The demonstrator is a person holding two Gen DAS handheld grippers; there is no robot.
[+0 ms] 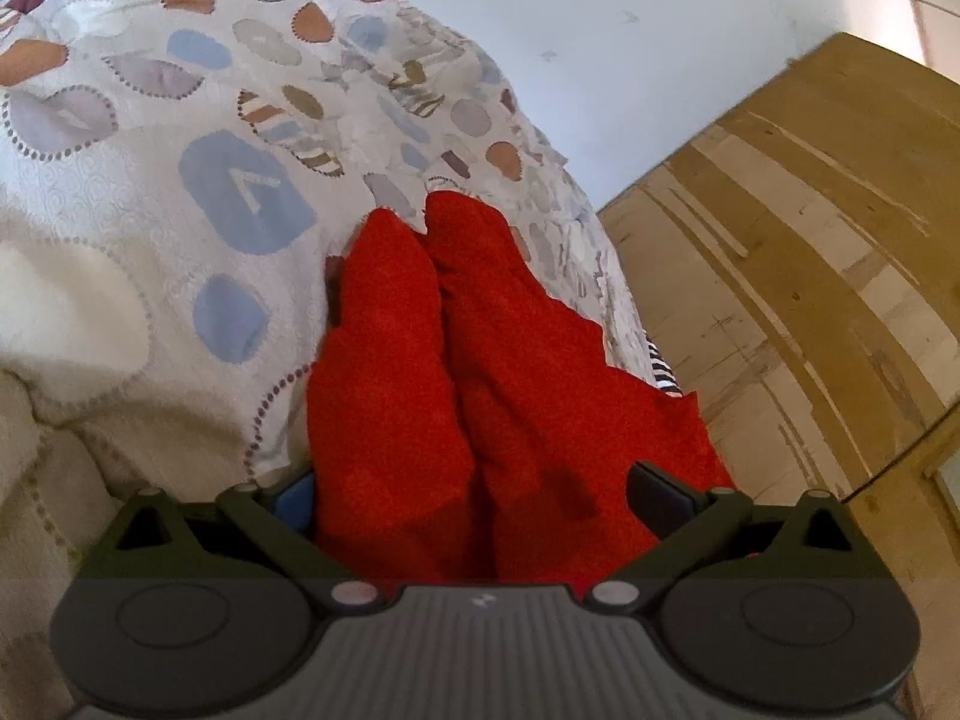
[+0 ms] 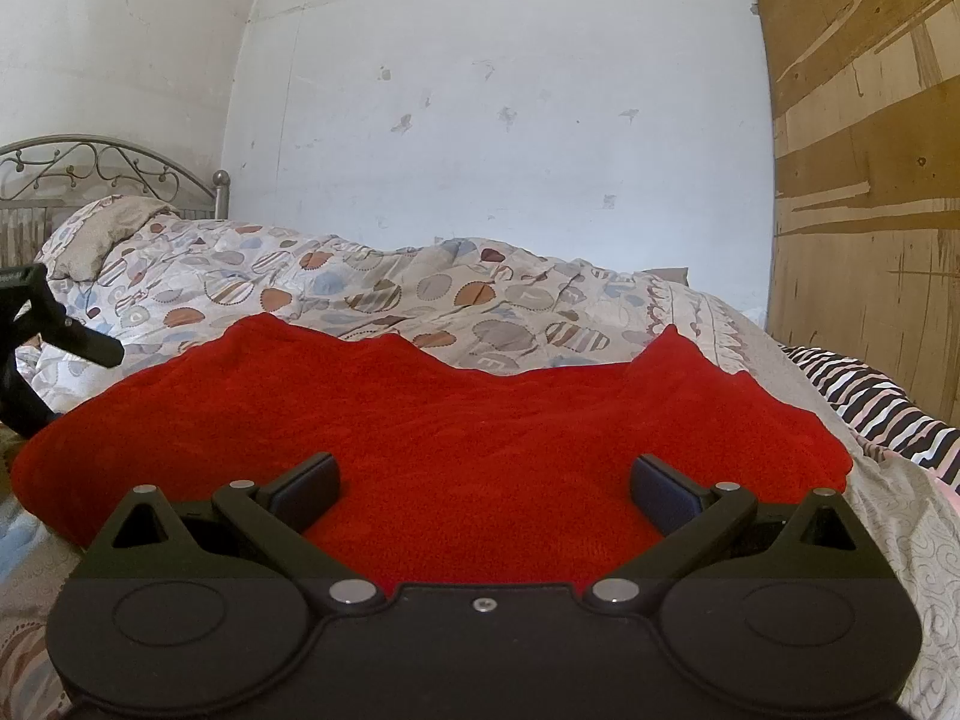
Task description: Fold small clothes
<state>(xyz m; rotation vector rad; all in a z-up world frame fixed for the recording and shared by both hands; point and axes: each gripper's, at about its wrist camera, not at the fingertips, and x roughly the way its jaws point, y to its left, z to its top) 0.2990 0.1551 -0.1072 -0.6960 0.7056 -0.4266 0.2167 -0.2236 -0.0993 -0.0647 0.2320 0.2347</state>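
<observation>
Your bed wears a patterned quilt beside a white wall. Both sets of fingers spread wide, straddling the red garment.

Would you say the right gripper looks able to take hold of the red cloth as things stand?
Probably yes. The right gripper is open, and the red cloth lies spread on the bedspread directly ahead of it, reaching in between the fingers. Nothing stands in the way.

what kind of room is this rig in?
Almost certainly a bedroom. A bed with a patterned duvet, a pillow against a metal scrollwork headboard, and a tall wooden wardrobe-like panel beside it. The red garment lies on the bed, under the open right tongs.
</observation>
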